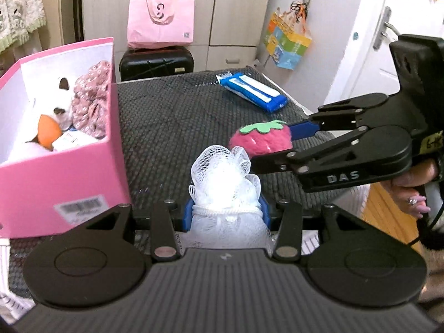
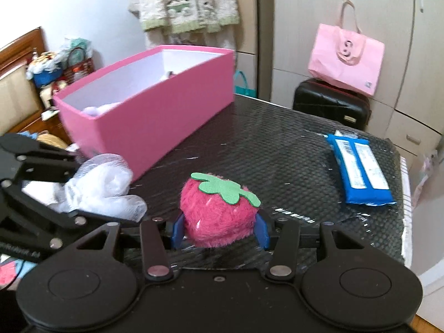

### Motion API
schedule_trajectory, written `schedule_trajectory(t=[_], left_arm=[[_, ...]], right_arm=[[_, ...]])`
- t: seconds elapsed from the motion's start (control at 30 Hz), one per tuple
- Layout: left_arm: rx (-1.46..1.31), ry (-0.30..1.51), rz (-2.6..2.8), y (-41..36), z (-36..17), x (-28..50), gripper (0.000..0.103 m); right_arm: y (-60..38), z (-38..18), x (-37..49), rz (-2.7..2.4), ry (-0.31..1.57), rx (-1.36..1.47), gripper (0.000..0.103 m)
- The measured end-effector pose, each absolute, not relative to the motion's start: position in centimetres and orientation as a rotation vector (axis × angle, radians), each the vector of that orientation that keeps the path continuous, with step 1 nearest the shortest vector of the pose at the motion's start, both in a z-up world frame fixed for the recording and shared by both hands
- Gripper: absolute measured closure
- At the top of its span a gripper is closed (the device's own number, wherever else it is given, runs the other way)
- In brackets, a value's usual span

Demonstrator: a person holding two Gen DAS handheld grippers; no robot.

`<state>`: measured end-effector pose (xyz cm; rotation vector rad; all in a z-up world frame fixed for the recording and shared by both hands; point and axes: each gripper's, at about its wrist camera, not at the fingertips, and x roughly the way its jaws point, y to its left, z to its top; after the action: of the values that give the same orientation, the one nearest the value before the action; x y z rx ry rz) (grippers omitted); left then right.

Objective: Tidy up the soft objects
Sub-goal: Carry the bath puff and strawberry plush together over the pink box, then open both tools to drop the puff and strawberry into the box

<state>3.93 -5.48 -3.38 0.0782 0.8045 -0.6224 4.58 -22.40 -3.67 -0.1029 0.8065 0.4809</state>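
My left gripper (image 1: 226, 212) is shut on a white mesh bath sponge (image 1: 226, 177), held above the dark table mat; the sponge also shows in the right wrist view (image 2: 102, 188). My right gripper (image 2: 219, 231) is shut on a pink plush strawberry (image 2: 217, 211) with a green leaf top; it shows in the left wrist view (image 1: 260, 137) just right of the sponge. A pink box (image 1: 55, 183) stands at the left, holding a white plush toy (image 1: 59, 102), a pink floral cloth (image 1: 91, 100) and an orange item (image 1: 48, 131). The box also shows in the right wrist view (image 2: 155, 113).
A blue tissue pack (image 1: 252, 90) lies at the far right of the dark mat (image 1: 172, 122); it also shows in the right wrist view (image 2: 360, 169). Behind the table are a black suitcase (image 1: 155, 65) with a pink tote bag (image 1: 161, 19), cupboards and a white door (image 1: 369, 36).
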Motion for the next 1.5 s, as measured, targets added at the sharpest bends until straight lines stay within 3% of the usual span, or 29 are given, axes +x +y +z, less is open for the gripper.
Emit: schedule_trajectory(t=[0.2, 0.43, 0.8, 1.0, 1.2, 1.4, 1.5], left_arm=[[0.078, 0.832, -0.643, -1.7, -1.4, 2.3, 0.059], [0.124, 0.68, -0.559, 2.2, 2.6, 0.5, 0.057], [0.013, 0.623, -0.487, 6.8, 4.4, 5.8, 0.057], [0.036, 0.609, -0.388, 7.5, 4.1, 10.8, 0.057], [0.071, 0.705, -0.328, 8.0, 1.7, 16.2, 0.057], [0.117, 0.744, -0.295, 8.2, 0.3, 17.5, 0.057], [0.145, 0.742, -0.28, 7.9, -0.1, 18.0, 0.052]], right_arm=[[-20.5, -1.7, 1.9, 0.572, 0.787, -0.063, 0.048], [-17.9, 1.1, 0.4, 0.631, 0.687, -0.033, 0.047], [-12.9, 3.6, 5.2, 0.663, 0.583, -0.037, 0.047], [-10.5, 2.9, 11.6, 0.66, 0.641, 0.011, 0.047], [-8.0, 1.5, 17.5, 0.687, 0.73, 0.035, 0.047], [-6.1, -0.5, 20.9, 0.711, 0.802, 0.041, 0.047], [-5.5, -1.1, 21.8, 0.722, 0.821, 0.048, 0.046]])
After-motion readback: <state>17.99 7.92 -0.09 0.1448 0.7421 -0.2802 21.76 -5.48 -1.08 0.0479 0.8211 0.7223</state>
